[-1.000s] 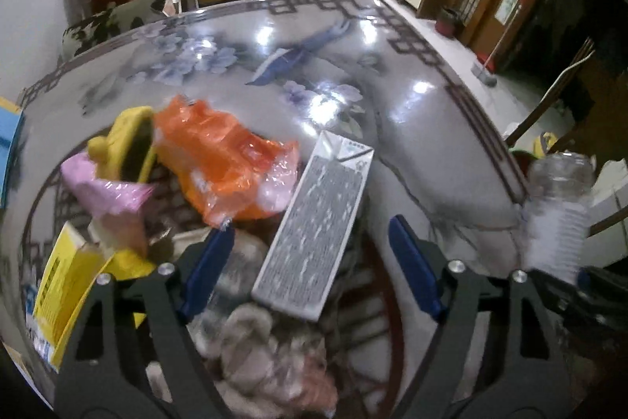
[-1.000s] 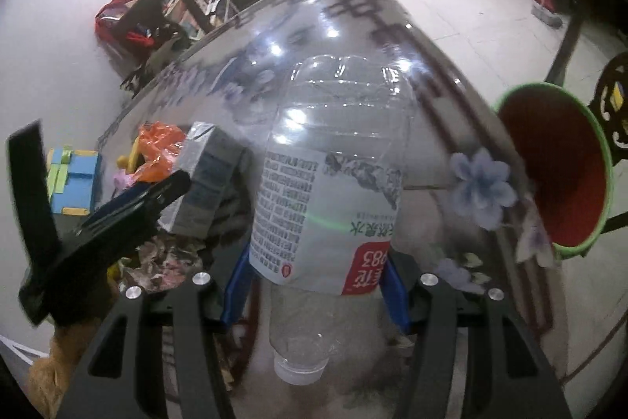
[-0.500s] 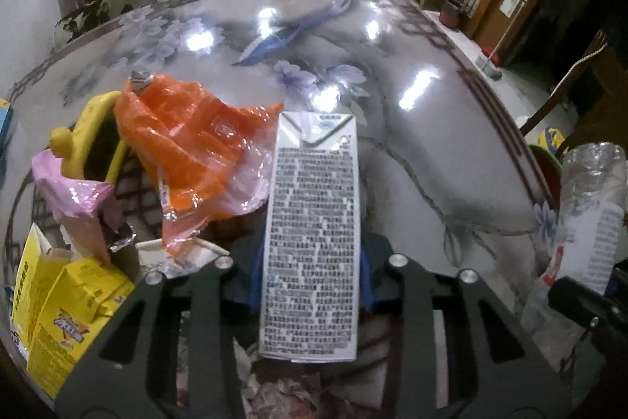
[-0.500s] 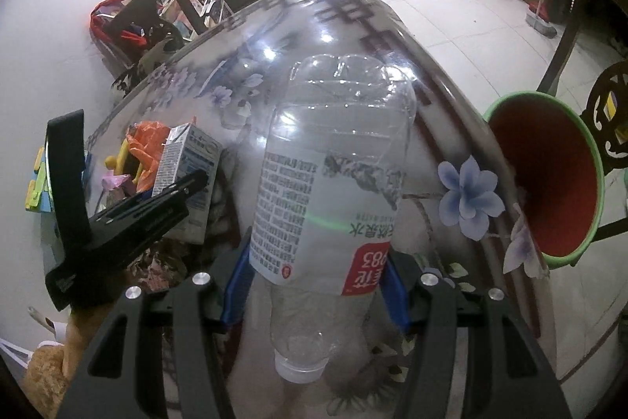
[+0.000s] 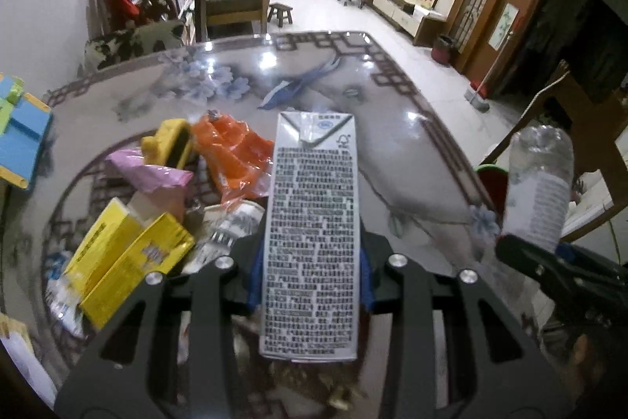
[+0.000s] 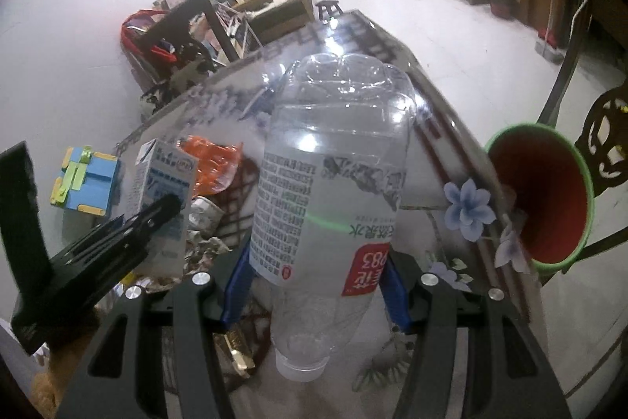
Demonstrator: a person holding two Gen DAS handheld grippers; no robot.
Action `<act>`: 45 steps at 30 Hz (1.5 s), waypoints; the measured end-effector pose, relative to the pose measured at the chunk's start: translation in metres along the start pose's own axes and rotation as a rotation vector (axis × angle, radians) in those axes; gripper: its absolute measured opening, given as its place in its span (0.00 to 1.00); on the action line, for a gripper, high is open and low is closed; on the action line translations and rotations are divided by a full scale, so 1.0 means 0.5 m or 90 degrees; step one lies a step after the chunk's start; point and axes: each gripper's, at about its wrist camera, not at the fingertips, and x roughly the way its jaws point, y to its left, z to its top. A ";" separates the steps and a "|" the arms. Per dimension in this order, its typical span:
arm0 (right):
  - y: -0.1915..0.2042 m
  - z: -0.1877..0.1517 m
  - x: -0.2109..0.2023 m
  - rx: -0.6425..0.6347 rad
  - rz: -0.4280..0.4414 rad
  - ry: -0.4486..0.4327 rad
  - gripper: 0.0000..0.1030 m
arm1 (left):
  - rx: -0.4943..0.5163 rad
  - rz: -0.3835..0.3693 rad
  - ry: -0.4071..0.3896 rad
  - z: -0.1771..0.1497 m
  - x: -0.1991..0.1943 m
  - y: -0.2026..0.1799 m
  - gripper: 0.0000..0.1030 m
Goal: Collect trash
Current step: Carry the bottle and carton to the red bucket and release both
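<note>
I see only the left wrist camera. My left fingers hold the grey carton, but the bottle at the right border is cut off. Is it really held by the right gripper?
Observer: Yes. In the right wrist view the right gripper is shut on the clear bottle. Its blue fingers press on both sides of the label.
Operator: Which way does the bottle point?
Observer: The neck points toward the camera and the base points away. It looks empty.
Operator: I see only a sliver of the bin. Where is it?
Observer: The bin, red inside with a green rim, stands beyond the table edge, to the right of the bottle. Its mouth is open.
</note>
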 end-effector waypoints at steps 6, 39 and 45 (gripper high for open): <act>0.010 -0.022 -0.075 -0.020 -0.005 -0.040 0.54 | 0.002 0.001 -0.045 -0.031 -0.108 -0.040 0.35; -0.343 0.000 -0.203 0.102 -0.132 -0.102 0.54 | 0.107 -0.128 -0.002 -0.007 0.003 -0.406 0.35; -0.456 0.024 -0.152 0.123 -0.158 -0.086 0.54 | 0.126 -0.158 0.026 0.019 0.088 -0.499 0.35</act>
